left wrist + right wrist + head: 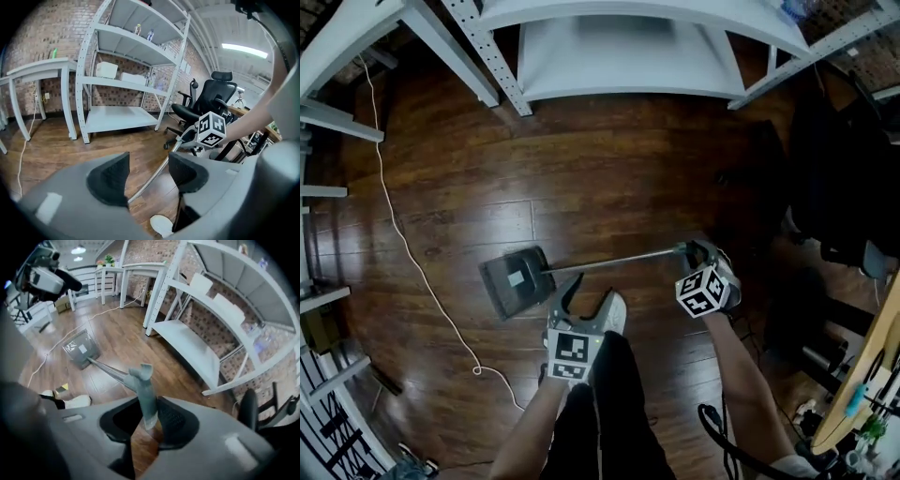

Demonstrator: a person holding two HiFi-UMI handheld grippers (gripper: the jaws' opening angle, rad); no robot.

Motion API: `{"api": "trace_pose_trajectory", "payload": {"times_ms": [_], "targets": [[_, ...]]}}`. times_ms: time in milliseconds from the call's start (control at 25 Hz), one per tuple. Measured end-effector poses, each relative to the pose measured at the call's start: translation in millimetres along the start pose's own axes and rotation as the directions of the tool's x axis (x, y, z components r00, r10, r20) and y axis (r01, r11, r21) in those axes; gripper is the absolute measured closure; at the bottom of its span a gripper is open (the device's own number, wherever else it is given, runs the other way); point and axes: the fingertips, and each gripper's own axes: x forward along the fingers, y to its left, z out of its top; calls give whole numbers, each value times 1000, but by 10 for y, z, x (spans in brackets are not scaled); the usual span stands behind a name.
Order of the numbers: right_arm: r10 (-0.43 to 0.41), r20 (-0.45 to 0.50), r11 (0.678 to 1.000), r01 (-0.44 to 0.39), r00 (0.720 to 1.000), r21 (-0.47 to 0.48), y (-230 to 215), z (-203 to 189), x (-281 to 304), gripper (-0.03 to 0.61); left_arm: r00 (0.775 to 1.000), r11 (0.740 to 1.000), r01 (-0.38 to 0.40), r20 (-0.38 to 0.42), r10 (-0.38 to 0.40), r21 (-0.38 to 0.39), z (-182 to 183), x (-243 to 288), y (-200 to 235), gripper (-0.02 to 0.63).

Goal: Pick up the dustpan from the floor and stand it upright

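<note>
Dustpan point(517, 279) pan-end on the floor point(581, 187) to your left, handle point(143, 390) clamped in your right gripper point(701, 253), clamp hidden in the head view, clear in the right gripper view, your left gripper point(584, 298) wide, empty, seeing only the pole point(150, 180).

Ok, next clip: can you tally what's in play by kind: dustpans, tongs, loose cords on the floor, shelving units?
dustpan: 1
tongs: 2, the left tongs open, the right tongs shut on the dustpan's handle
white cord: 1
shelving unit: 1
Total: 5
</note>
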Motion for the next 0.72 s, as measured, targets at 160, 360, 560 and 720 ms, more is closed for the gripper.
{"api": "trace_pose_trajectory", "payload": {"times_ms": [160,360,560,720], "targets": [[-158,-50,985,154,986,-75,-535,120,-746,494,996,999,4,85,0,-44,454,-434,-155,327],[-285,-103,956,275,953,-99,-947,203,-1394,488,989,997,-31,141,41,-69,749,-948,-174,327],[-332,-221,941,304,917,-150,-852,235,-1860,476,980,992,-98,165,111,-85,952,-1440,-94,327],[-279,-251,953,235,927,-194,-395,393,-2061,454,967,985,-137,201,156,-104,1183,-1836,-35,327]]}}
